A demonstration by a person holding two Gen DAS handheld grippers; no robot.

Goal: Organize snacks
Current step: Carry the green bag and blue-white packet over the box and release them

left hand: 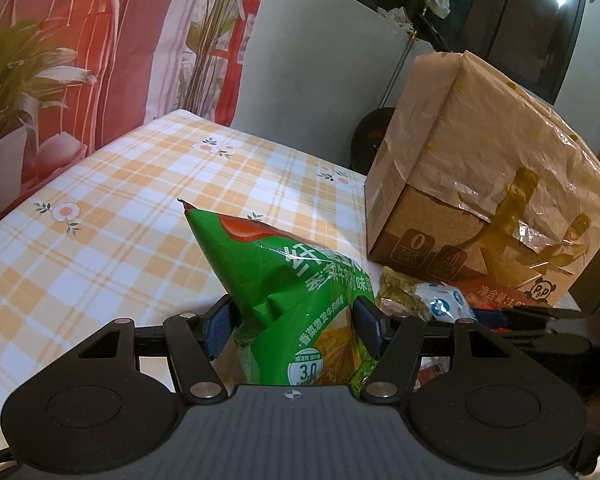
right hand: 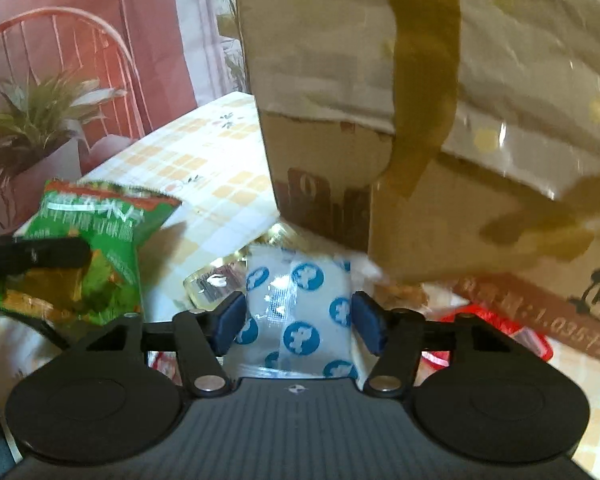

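My left gripper is shut on a green snack bag and holds it tilted above the checked tablecloth. The same bag shows at the left of the right wrist view. My right gripper has its blue pads on either side of a white packet with blue round prints, which fills the gap between them. That packet also shows in the left wrist view, next to a gold-wrapped snack. A gold foil packet lies behind the white one.
A cardboard box wrapped in tan paper and brown tape stands at the right, close behind the snacks; it looms over my right gripper. A red packet lies by its base. A floral curtain hangs behind the table.
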